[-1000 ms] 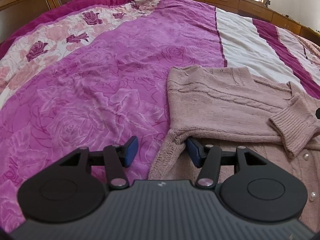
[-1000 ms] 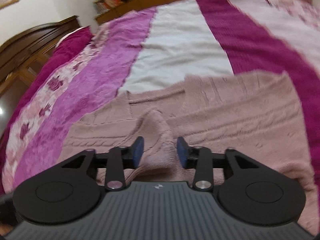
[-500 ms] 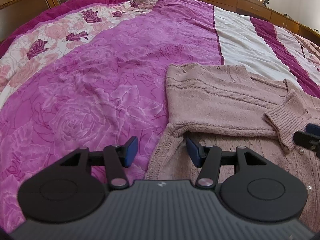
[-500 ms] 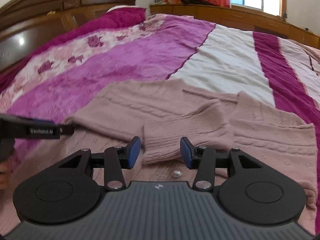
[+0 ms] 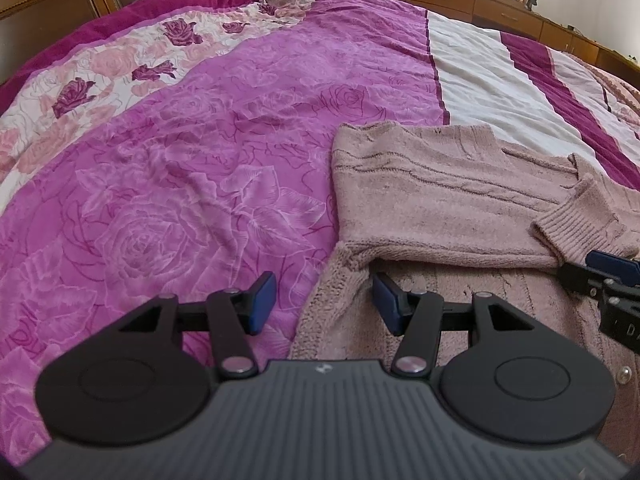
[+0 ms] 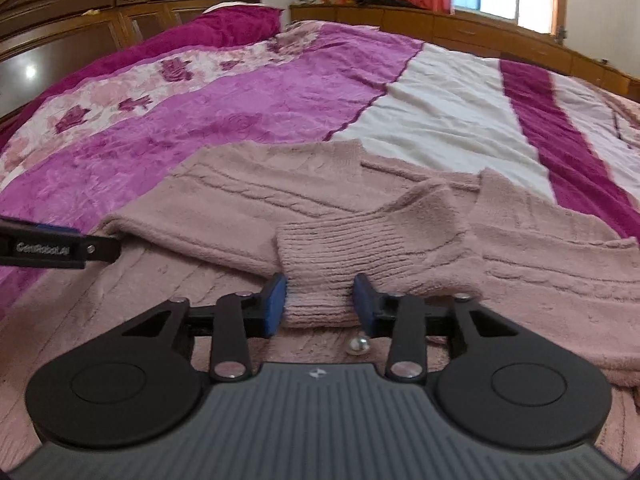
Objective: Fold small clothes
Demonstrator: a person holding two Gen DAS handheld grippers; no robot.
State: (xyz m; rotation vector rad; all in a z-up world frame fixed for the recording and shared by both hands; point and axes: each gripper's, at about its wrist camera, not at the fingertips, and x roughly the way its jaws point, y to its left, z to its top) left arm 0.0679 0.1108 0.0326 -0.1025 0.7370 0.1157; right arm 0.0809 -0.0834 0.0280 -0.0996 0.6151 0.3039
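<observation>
A dusty-pink knitted cardigan (image 5: 440, 200) lies on the bed with both sleeves folded across its front. My left gripper (image 5: 324, 306) stands open over the cardigan's left edge, where the sleeve folds over; the knit lies loose between its blue pads. My right gripper (image 6: 320, 304) has the ribbed sleeve cuff (image 6: 344, 256) between its pads, and its jaws are closing, with both pads touching the cuff's sides. From the left wrist view the right gripper (image 5: 612, 268) reaches in at the right edge, just below the cuff (image 5: 576, 228). A pearl button (image 6: 358, 346) shows under the right gripper.
The cardigan rests on a bedspread (image 5: 200, 160) of magenta rose print, with white (image 6: 448, 120) and dark-magenta stripes. A dark wooden headboard (image 6: 100, 8) and low wooden cabinets (image 6: 440, 24) stand beyond the bed. One finger of my left gripper (image 6: 60, 248) juts in from the left.
The right gripper rolled level, slid down to the cuff and narrowed its jaws around it. It came into the left wrist view from the right. The left gripper stayed put.
</observation>
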